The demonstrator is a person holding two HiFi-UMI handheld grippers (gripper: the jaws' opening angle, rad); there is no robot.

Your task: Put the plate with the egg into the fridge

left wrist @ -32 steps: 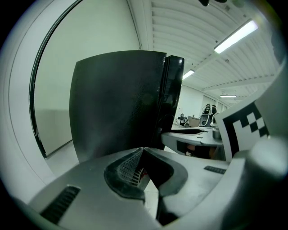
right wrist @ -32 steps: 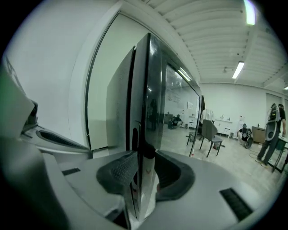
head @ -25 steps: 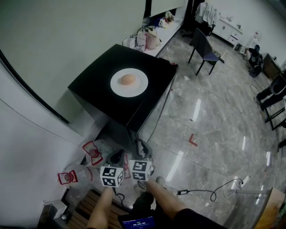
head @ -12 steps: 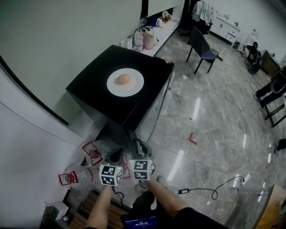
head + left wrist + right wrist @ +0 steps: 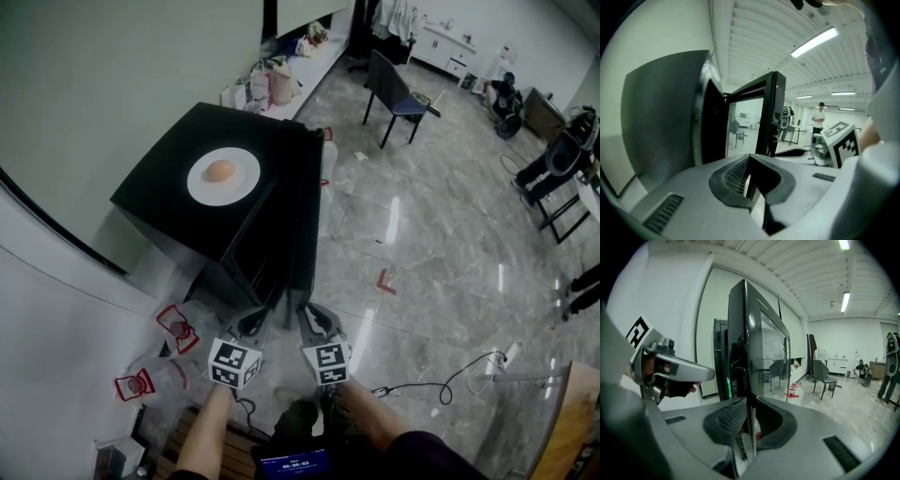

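A white plate (image 5: 223,178) with a brown egg (image 5: 220,171) lies on top of the black mini fridge (image 5: 159,192). The glass fridge door (image 5: 305,220) stands partly open, its free edge towards me. My right gripper (image 5: 317,319) is at that edge. In the right gripper view the door (image 5: 745,338) runs between the jaws, which are closing on it, pads against the edge (image 5: 749,404). My left gripper (image 5: 249,323) hovers just left of it, shut and empty. In the left gripper view (image 5: 748,161) it faces the fridge side (image 5: 665,117) and the open door (image 5: 771,117).
A dark chair (image 5: 394,89) stands behind the fridge, with bags (image 5: 267,84) along the wall. Red-rimmed things (image 5: 175,328) lie on the floor to the left. A cable (image 5: 450,386) runs on the right. A red mark (image 5: 384,280) is on the tiles. A person (image 5: 819,117) stands far off.
The fridge door has swung from nearly closed to partly open. My right gripper has shifted right along with the door edge. The left gripper stays put.
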